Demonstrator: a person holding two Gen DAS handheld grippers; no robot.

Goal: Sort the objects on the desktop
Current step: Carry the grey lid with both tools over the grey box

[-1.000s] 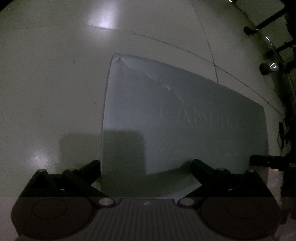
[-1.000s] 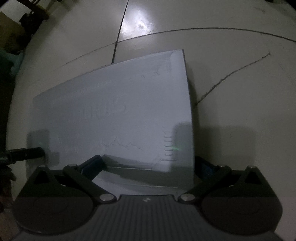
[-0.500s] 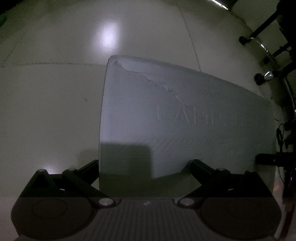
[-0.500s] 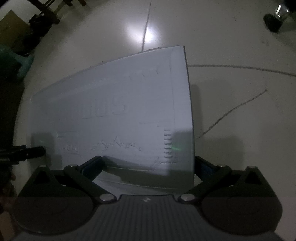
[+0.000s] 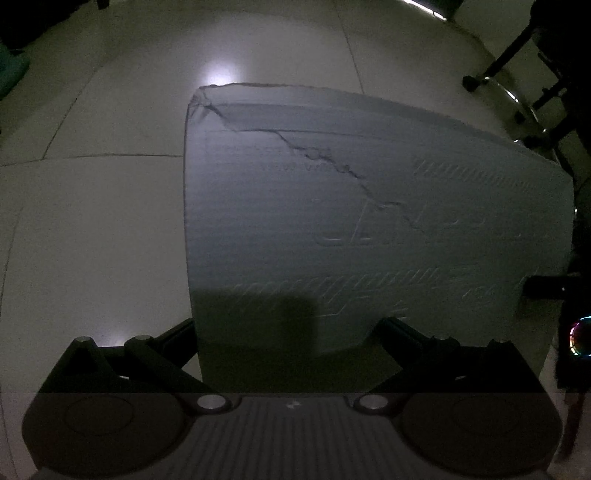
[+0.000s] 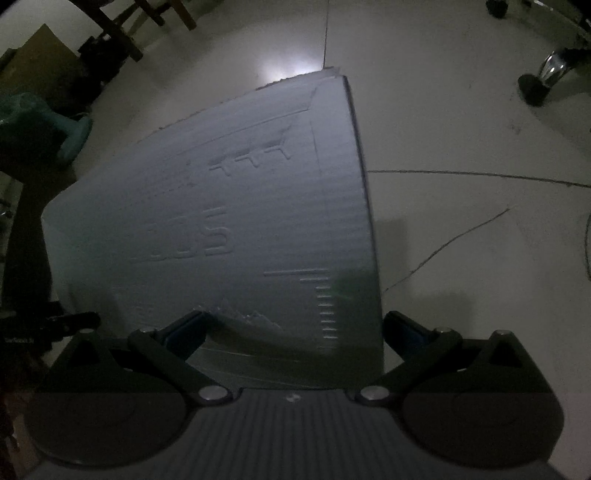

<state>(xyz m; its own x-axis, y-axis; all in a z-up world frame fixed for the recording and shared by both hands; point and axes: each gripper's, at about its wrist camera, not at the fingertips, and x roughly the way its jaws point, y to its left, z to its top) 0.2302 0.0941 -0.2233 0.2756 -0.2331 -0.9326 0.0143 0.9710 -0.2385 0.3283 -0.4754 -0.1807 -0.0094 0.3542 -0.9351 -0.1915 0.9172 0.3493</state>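
A large grey corrugated board (image 5: pixel 369 221) with embossed lettering and a crack near its top left corner hangs over the tiled floor, carried between both grippers. My left gripper (image 5: pixel 288 325) is shut on its lower left end, with one finger at the left edge and the other against the face. My right gripper (image 6: pixel 291 321) is shut on the lower right end of the board (image 6: pixel 240 221), its outer finger just past the right edge. Each view shows a finger of the other gripper as a dark bar at the board's far side: the right gripper (image 5: pixel 546 288) and the left gripper (image 6: pixel 74 321).
Pale floor tiles (image 5: pixel 92 221) with a light glare lie below. A chair base with casters (image 5: pixel 517 85) stands at the upper right. A teal bag (image 6: pixel 44 125), a brown carton (image 6: pixel 33 62), wooden legs (image 6: pixel 147 18) and a chrome caster (image 6: pixel 546 74) ring the floor.
The board stays fixed in both grippers while the floor slides beneath. Both views have tipped up, bringing chair legs, casters and the teal bag into sight.
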